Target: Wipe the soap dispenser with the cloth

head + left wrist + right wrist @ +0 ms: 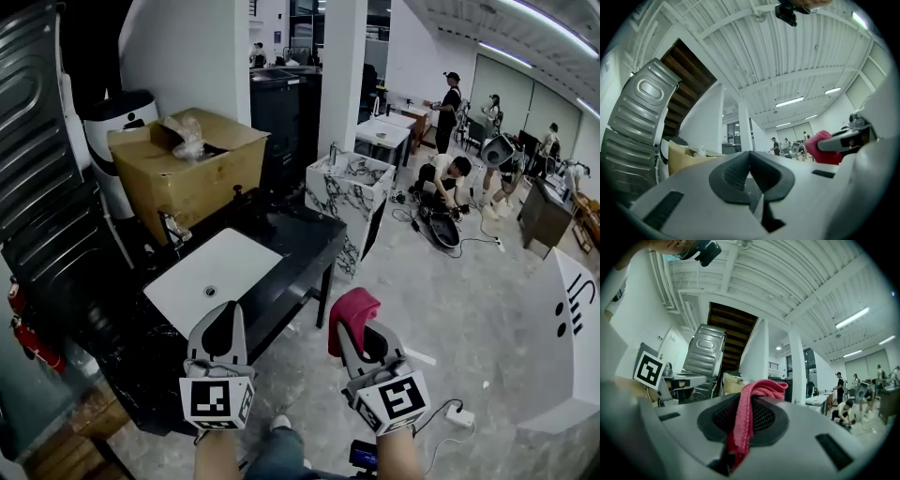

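Left gripper (226,317) (750,161): our pads are pressed together with nothing between them, over the counter's (300,246) front edge.
Right gripper (348,330) (750,404): pinching the cloth (352,311) (744,420), over the floor past the counter's end.
Cloth: red and bunched at the jaw tips. Its long axis runs along the jaws, pointing away from us, and one end trails back between the pads.
Dispenser: we cannot tell for sure. A small dark upright thing (237,195) at the counter's back, by the box, may be it.
Sink (234,258): white, set in the black counter. We see only its drain.
Box (192,178): cardboard, flaps open, crumpled clear wrap inside.
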{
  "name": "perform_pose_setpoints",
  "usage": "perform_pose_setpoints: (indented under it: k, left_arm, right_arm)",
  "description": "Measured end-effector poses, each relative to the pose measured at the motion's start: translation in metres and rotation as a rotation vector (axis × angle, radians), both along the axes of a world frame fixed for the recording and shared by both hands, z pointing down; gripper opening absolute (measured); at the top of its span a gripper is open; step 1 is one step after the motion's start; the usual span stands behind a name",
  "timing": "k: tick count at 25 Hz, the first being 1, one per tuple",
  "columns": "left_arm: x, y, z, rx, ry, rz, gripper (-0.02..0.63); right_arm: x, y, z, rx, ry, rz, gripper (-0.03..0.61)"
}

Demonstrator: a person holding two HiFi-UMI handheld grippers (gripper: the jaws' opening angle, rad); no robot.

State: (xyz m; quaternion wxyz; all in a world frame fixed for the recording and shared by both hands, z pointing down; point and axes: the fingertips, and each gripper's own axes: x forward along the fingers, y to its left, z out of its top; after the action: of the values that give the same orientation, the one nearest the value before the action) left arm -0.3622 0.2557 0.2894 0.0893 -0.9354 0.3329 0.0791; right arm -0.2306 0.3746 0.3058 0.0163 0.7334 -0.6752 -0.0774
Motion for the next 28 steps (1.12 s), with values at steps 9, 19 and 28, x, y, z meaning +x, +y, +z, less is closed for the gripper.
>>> perform_pose_setpoints:
  k: [9, 19, 28]
  left_arm:
    - [0.072, -0.059, 0.011, -0.025, 0.014, -0.029, 0.012]
    - [0.140, -0.180, 0.020, -0.091, 0.062, -0.091, 0.012]
    - [0.174, -0.249, 0.017, -0.070, 0.019, -0.155, 0.012]
  right_arm:
    - [0.073, -0.048, 0.015, -0.005, -0.027, -0.014, 0.049]
    - [0.175, -0.170, 0.022, -0.031, -0.064, -0.072, 0.049]
    - [0.226, -0.268, 0.025, -0.019, -0.112, -0.141, 0.049]
